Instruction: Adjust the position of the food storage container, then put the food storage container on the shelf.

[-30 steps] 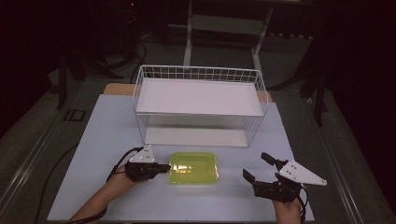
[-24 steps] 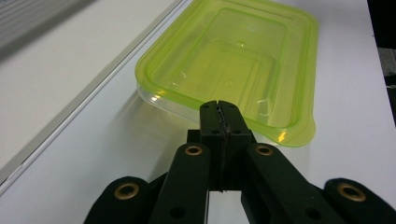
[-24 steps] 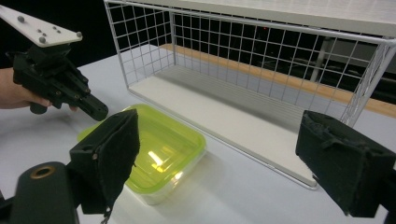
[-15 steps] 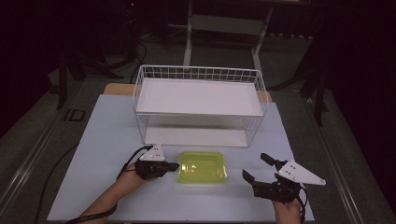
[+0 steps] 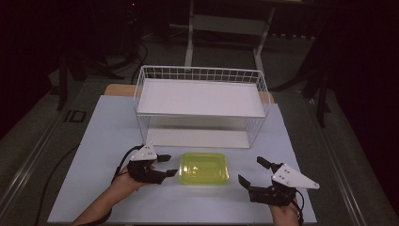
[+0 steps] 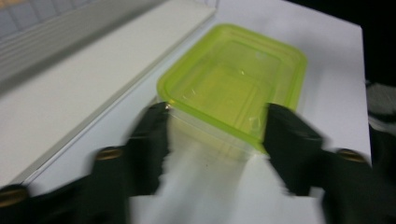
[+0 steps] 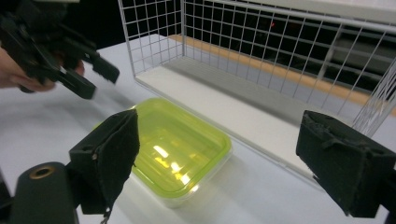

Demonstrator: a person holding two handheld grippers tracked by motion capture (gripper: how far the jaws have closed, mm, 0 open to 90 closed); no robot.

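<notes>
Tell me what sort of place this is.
Probably a darkened lab or recording studio: a white-covered table holds just a white wire rack and a yellow-green plastic container, with dark equipment stands around it.

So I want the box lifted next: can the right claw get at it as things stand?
Probably yes: the right claw is open, facing the box, bare table between.

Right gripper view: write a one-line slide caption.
Open right gripper faces a yellow-green lidded container beside a white wire rack.
</notes>
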